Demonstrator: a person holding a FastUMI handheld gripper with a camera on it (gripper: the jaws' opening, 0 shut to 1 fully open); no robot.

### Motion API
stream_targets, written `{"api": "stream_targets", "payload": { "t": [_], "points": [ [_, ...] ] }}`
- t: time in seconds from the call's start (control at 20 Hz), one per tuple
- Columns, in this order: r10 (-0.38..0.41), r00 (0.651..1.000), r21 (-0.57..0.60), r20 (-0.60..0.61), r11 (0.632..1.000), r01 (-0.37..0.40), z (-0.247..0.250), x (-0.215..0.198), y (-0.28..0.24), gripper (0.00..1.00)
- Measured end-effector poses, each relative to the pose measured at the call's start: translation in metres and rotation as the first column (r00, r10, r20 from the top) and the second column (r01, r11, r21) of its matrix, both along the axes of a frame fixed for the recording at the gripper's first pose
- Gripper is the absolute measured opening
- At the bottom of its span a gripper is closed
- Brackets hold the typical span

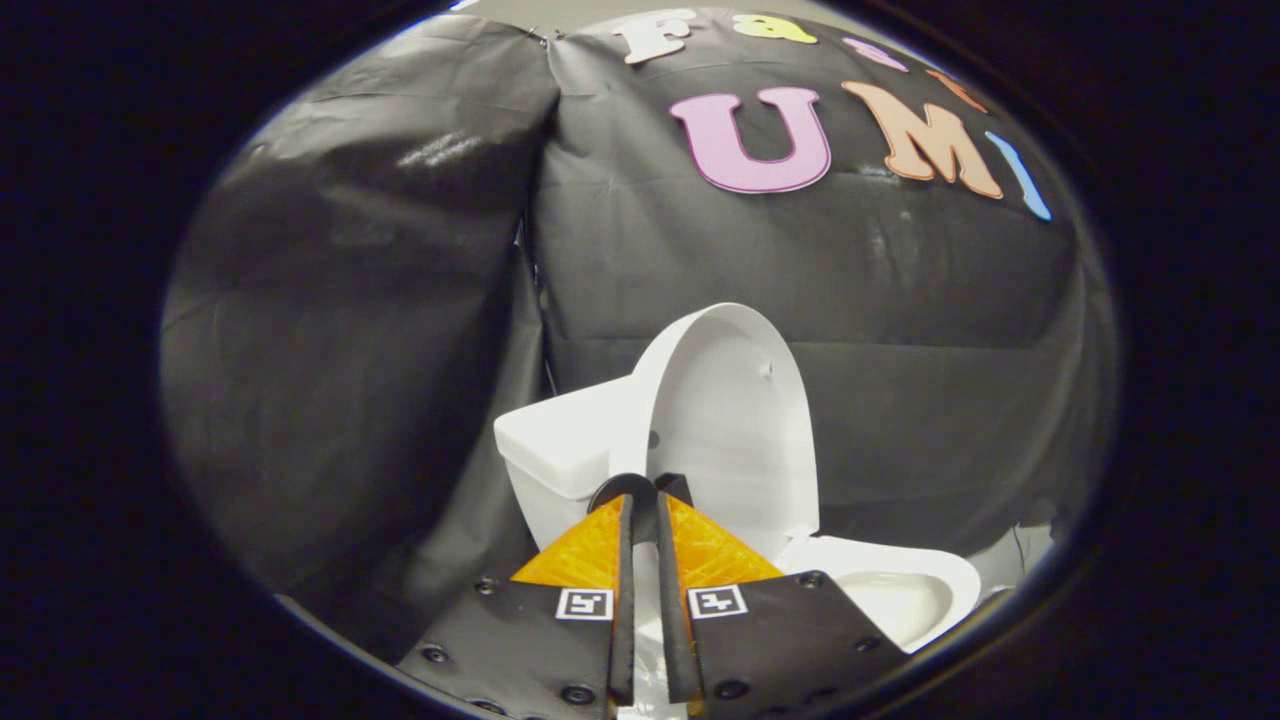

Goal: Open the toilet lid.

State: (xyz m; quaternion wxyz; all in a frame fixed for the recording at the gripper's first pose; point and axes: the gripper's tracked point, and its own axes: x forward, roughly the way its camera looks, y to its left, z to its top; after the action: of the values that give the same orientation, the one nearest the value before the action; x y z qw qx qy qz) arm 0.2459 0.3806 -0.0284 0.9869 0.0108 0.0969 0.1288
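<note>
Toilet lid [735, 420] raised, standing upright against the white tank [560, 445] — just beyond the gripper [641, 500] tips, its edge lined up with the narrow gap between them. Fingers nearly closed; whether they pinch the lid edge, cannot tell. Bowl [900, 590] open right of the fingers, inside looks bare white.

A staged bathroom booth: white toilet [700, 450] (lid raised) before black cloth wall [350, 350].

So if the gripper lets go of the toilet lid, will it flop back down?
Probably not: the toilet lid stands raised, leaning toward the tank. It looks like stiff, smooth plastic, so likely slippery. The gripper fingers look nearly closed near its lower edge.
</note>
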Motion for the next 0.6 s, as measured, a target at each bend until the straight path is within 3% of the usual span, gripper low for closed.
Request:
{"api": "stream_targets", "payload": {
  "t": [0.1,0.35,0.6],
  "points": [
    [-0.043,0.999,-0.006,0.012,0.999,0.043,0.005,-0.001,-0.01,0.13],
    [-0.063,0.996,-0.023,0.058,0.998,0.064,0.015,-0.002,-0.028,0.46],
    [-0.016,0.997,0.005,0.073,1.0,0.016,0.022,-0.004,-0.032,0.79]
  ]
}}
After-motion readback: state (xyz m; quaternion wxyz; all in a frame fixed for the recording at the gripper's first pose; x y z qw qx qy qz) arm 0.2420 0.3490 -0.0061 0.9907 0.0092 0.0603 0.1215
